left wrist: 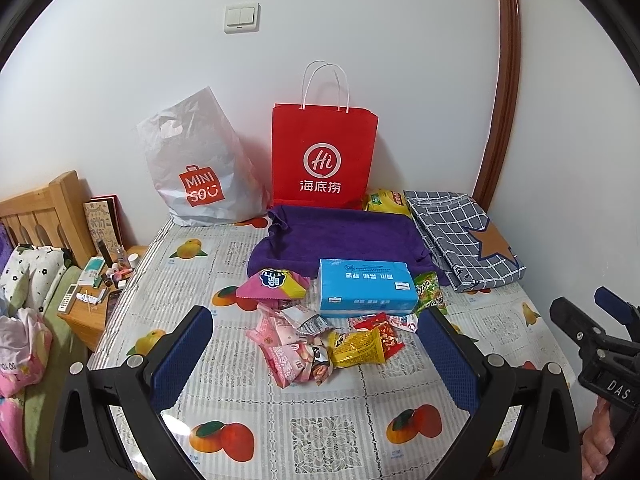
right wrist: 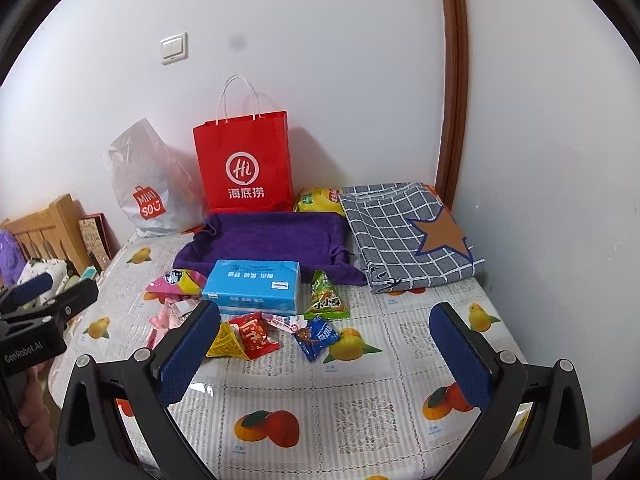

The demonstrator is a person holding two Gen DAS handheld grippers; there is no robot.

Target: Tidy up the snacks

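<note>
Both grippers hang spread wide and empty above the near edge of the tabletop (left wrist: 280, 420): the left gripper (left wrist: 316, 354) over the snack heap, the right gripper (right wrist: 326, 354) over bare fruit-print cloth. The snack packets (left wrist: 320, 344) lie loose at the tabletop's middle, touching the front of a blue tissue pack (left wrist: 366, 286). A green triangular packet (right wrist: 326, 298) leans at its right end, and a blue packet (right wrist: 318, 336) lies apart. Behind sits a purple towel (left wrist: 340, 240); a red paper bag (left wrist: 324, 156) and a white Miniso bag (left wrist: 196, 172) stand along the far edge against the wall. A folded checked cloth (right wrist: 404, 232) fills the far right corner.
</note>
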